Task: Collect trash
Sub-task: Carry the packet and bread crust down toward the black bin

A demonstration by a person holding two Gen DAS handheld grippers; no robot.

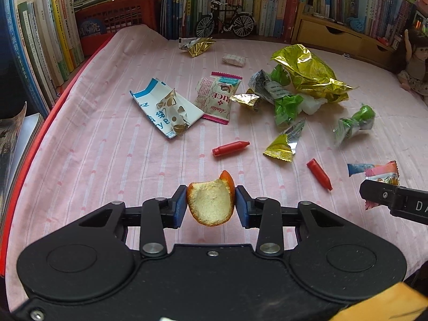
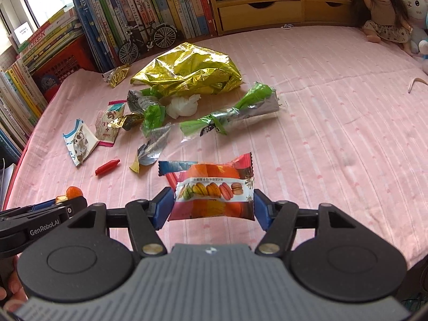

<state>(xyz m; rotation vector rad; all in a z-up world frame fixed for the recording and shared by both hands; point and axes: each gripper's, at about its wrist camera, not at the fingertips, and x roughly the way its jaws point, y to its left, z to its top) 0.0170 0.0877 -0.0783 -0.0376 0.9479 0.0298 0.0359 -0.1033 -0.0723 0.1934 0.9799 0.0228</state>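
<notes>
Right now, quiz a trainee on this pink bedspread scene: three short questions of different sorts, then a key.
1. True or false: the left gripper holds a curled orange peel.
2. The right gripper holds: A) gold foil bag B) macaron-print snack packet C) red crayon.
3. Fill in: in the left wrist view, ___ red crayons lie on the pink bedspread.

Key: 1 true; 2 B; 3 two.

Left gripper (image 1: 210, 205): black body, blue pads, silver screws; right gripper (image 2: 212, 205) has a grey ribbed top (white "GenRobot.AI" lettering on the left one's side).
</notes>
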